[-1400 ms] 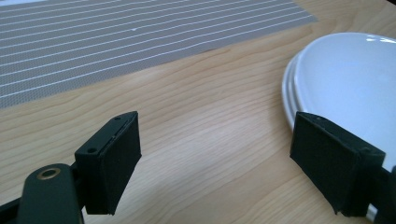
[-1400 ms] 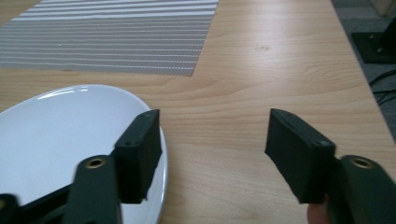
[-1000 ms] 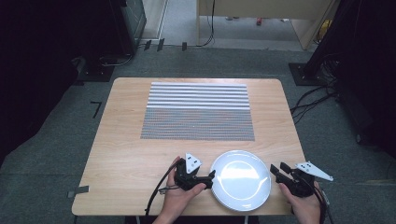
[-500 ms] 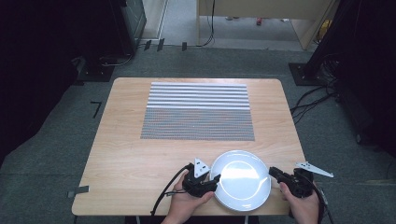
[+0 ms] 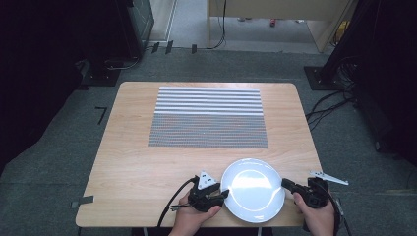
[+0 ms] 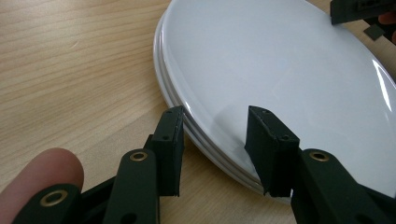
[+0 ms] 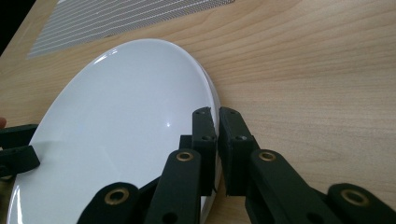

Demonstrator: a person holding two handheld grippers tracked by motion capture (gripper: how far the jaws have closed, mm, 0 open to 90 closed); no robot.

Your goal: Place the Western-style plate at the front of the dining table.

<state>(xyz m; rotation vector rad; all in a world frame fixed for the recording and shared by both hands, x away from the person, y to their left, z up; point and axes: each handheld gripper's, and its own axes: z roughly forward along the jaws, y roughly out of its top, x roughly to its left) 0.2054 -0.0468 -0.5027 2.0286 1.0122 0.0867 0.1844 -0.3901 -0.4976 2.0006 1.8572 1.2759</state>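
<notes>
At the table's near edge: we see a white plate (image 5: 253, 190) on the table (image 5: 147, 162).
Left gripper (image 6: 214, 135): jaws just closing astride the plate's rim, gap remaining.
Right gripper (image 7: 217, 140): we see it clamped on the opposite rim.

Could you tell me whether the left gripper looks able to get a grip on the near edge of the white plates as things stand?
Probably yes. The left gripper already straddles the stacked white plates' rim, one jaw outside, one over the top plate; its jaws have just been closing and nothing blocks them.
</notes>
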